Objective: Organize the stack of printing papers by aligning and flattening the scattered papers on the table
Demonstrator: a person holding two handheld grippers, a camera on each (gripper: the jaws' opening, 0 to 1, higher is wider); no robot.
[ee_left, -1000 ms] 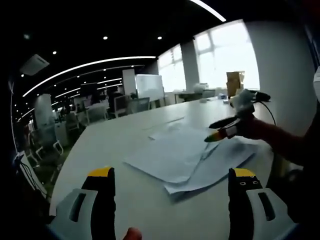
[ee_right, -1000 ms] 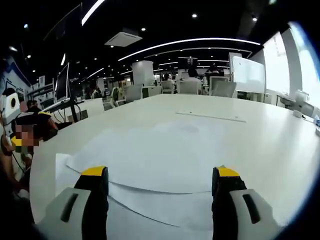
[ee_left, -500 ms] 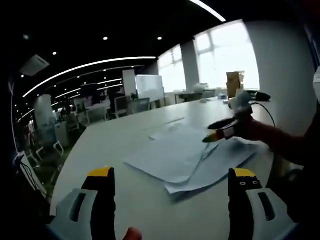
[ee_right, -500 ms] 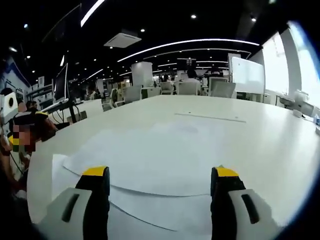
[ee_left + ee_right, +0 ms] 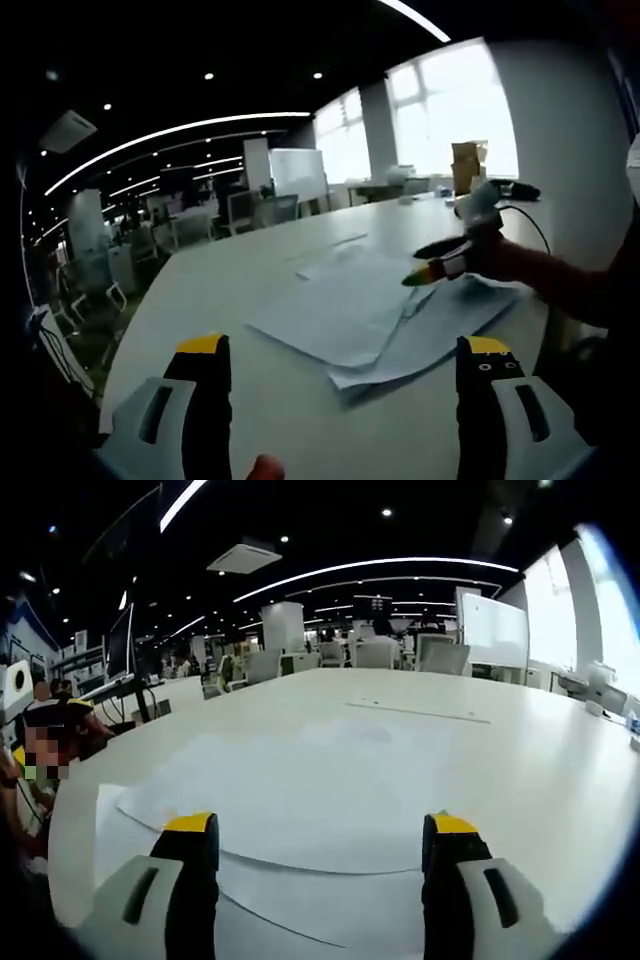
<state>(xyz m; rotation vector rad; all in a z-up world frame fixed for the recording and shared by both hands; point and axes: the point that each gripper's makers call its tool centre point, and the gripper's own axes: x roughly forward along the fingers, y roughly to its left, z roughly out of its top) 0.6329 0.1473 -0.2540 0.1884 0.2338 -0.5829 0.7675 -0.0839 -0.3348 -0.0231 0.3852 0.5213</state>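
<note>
Lying fanned on the white surface (image 5: 230, 290), the papers (image 5: 370, 310) form a loose, misaligned stack: several white sheets overlap at differing angles, so corners and edges stick out on the near and right sides rather than lining up. In the left gripper view the stack sits in the middle of the surface, ahead of and slightly right of the left hand-held gripper (image 5: 340, 365), whose yellow-tipped jaws stand spread wide with nothing between them, held short of the nearest sheet edge. The right hand-held gripper (image 5: 432, 262) enters that view from the right, held by a person's hand (image 5: 505, 258); its tips hover over the far right part of the stack, and whether they touch the top sheet cannot be told. In the right gripper view the papers (image 5: 300, 800) lie directly ahead of the right hand-held gripper (image 5: 318, 845), jaws spread apart and empty. The top sheet's near edge bows in a shallow curve between the jaws, with a lower sheet (image 5: 105, 825) sticking out to the left. One more thin sheet (image 5: 418, 711) lies flat, apart, farther along the surface. Office chairs (image 5: 375, 655) and a whiteboard (image 5: 495, 630) stand beyond the far edge.
</note>
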